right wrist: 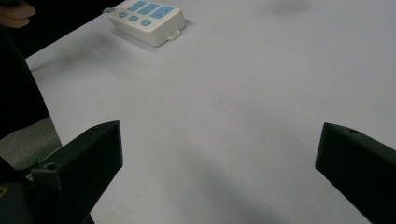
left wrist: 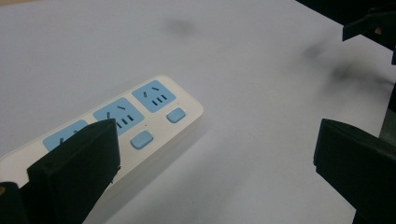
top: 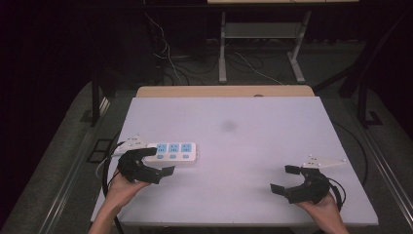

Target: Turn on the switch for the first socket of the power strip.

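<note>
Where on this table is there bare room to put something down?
The table is bare across its middle and far half, and between the power strip and the right claw. Only the near-left corner is crowded, where the open left claw reaches the strip.

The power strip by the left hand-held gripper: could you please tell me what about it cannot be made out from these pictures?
- Power strip, left gripper view: its near end is covered by the left hand-held gripper's jaw.
- High view: its left end and any cord sit behind that gripper's grey plate.
- Right gripper view: switch positions are too small to read.
</note>
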A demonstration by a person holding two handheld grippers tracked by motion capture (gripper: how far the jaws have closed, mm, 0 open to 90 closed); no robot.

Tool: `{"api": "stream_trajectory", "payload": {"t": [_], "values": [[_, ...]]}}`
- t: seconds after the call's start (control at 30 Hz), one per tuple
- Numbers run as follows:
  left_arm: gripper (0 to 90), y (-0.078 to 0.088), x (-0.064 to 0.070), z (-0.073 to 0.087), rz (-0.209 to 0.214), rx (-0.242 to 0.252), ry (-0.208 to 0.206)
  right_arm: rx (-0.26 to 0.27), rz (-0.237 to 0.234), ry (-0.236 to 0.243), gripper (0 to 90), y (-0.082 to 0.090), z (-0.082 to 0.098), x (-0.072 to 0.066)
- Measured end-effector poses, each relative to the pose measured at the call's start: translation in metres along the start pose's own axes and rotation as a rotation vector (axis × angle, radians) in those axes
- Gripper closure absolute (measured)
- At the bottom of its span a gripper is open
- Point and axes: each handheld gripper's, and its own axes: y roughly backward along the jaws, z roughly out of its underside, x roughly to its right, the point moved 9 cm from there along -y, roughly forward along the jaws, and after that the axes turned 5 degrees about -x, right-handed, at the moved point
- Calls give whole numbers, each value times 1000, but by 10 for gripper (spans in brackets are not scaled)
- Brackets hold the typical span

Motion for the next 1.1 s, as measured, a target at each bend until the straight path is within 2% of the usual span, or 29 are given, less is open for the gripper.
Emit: {"api": "stream_trajectory", "payload": {"t": [0.17, 0.37, 0.5, 0.97, 1.1], "values": [[0, 2, -2, -4, -2, -20, -9, 1, -1, 2, 2, 0, 0, 0], [0, 4, -8, -10, -4, -37, 2, 2, -3, 2, 2, 1, 0, 0], [0, 6, -16, -14, -6, -64, 5, 0, -3, 4, 2, 0, 0, 0], [2, 7, -32, -23, -31, -119, -1, -1, -2, 5, 2, 0, 1, 0], [38, 4, -38, -24, -36, -156, -5, 0, -1, 5, 2, 0, 1, 0]]}}
